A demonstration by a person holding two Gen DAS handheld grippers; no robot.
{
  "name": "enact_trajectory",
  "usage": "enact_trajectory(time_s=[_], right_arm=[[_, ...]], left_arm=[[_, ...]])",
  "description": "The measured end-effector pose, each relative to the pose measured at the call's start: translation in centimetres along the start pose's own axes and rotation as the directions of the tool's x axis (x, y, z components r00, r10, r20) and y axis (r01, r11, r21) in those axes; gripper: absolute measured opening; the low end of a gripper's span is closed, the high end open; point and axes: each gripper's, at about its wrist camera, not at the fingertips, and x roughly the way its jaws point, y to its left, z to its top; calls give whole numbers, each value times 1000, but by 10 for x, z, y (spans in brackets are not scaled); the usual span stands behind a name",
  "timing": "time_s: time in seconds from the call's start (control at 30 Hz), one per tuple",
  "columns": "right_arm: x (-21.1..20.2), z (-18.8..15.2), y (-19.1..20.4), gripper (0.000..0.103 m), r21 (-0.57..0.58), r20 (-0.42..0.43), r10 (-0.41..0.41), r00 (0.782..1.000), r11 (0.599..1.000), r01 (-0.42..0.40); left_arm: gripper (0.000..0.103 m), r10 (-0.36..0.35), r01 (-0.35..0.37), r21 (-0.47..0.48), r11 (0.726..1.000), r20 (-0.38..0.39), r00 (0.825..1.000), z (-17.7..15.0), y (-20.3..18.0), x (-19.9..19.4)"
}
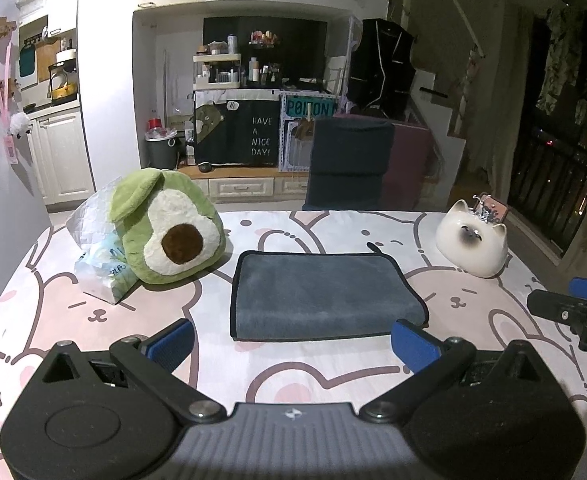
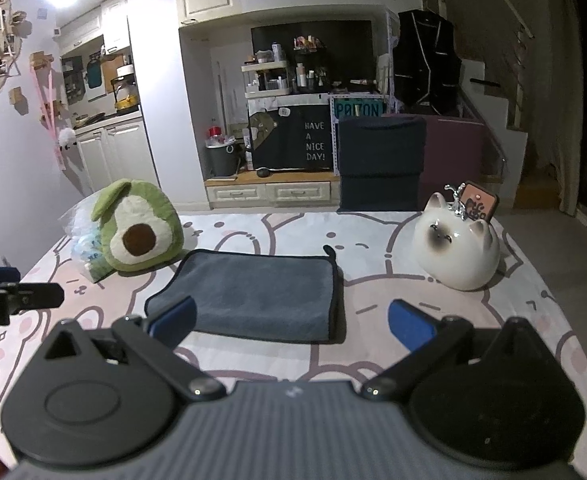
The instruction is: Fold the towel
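A grey towel (image 1: 321, 294) with a dark hem lies folded into a flat rectangle on the table with the pink bear-print cloth (image 1: 93, 312). It also shows in the right wrist view (image 2: 253, 294). My left gripper (image 1: 293, 346) is open and empty, just in front of the towel's near edge. My right gripper (image 2: 291, 326) is open and empty, its left finger over the towel's near left corner. The right gripper shows at the right edge of the left wrist view (image 1: 577, 304). The left gripper shows at the left edge of the right wrist view (image 2: 17, 296).
A green avocado plush (image 1: 165, 228) and a plastic packet (image 1: 101, 264) sit left of the towel. A white ceramic cat (image 1: 473, 240) stands at the right. A dark chair (image 1: 349, 164) is behind the table's far edge.
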Motion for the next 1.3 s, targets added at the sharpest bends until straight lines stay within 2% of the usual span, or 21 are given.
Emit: enact_trajectory(time_s=[0.9, 1.03, 1.17, 1.3], right_arm=[[-66, -32, 12, 103, -27, 39, 32, 999, 999, -31], [-78, -39, 17, 103, -40, 44, 31, 999, 999, -29], [-88, -45, 19, 103, -50, 44, 35, 998, 998, -33], [-98, -50, 23, 103, -63, 44, 51, 998, 997, -48]], left_arm=[[103, -9, 5, 46, 999, 95, 995, -38, -20, -75], [103, -20, 15, 48, 999, 99, 995, -44, -21, -82], [103, -16, 14, 27, 1000, 58, 998, -49, -20, -86], [103, -8, 4, 49, 999, 75, 997, -57, -21, -92]])
